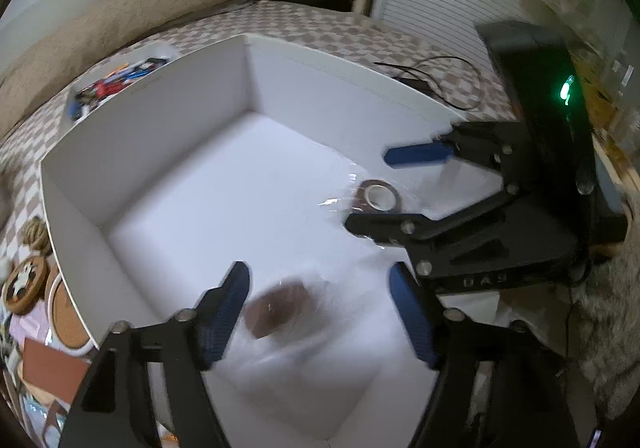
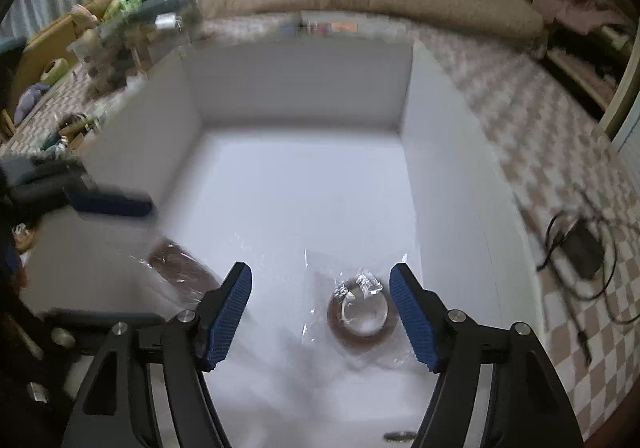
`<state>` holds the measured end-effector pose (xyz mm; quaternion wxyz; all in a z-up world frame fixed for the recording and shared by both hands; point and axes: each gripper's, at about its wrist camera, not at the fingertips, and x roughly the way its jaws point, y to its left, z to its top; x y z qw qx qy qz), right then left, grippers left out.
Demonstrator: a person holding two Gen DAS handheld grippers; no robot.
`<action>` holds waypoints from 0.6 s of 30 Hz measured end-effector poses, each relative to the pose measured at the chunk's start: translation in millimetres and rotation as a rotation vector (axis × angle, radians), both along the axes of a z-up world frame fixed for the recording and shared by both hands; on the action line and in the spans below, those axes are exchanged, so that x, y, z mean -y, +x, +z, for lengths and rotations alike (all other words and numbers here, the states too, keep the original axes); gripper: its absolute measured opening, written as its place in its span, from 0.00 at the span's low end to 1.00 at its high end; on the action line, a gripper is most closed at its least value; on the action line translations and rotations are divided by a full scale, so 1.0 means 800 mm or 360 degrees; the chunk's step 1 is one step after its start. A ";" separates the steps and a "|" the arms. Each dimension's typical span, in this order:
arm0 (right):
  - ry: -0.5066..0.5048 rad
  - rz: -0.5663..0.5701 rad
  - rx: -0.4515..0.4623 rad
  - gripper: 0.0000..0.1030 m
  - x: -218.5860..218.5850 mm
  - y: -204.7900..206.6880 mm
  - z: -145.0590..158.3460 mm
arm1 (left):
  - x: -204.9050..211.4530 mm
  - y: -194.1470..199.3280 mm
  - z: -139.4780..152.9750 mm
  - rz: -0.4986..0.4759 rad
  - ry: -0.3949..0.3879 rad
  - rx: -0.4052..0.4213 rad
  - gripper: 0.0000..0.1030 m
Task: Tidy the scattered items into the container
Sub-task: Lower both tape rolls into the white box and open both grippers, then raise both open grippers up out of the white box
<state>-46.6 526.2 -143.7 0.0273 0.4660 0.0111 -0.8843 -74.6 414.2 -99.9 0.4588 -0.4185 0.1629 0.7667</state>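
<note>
White container (image 2: pixel 296 88) holds two brown wrapped tape rolls (image 2: pixel 360 314).

Both grippers share one build: the left gripper (image 1: pixel 318 312) and right gripper (image 2: pixel 320 314) have matte black angular linkage arms joined by round silver screws. Their fingers (image 2: pixel 230 312) carry ribbed blue pads. The right gripper's black body shows a glowing green light (image 1: pixel 566 90) and faint embossed lettering.
</note>
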 end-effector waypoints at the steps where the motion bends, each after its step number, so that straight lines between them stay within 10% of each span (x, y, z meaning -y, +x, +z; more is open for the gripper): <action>1: -0.0034 -0.0008 -0.0008 0.69 -0.003 0.000 0.001 | 0.000 0.002 0.001 -0.0004 -0.0003 -0.0018 0.72; 18: -0.0022 -0.0012 -0.0047 0.69 -0.002 0.007 0.004 | -0.002 0.000 0.005 0.0012 -0.0006 -0.0022 0.72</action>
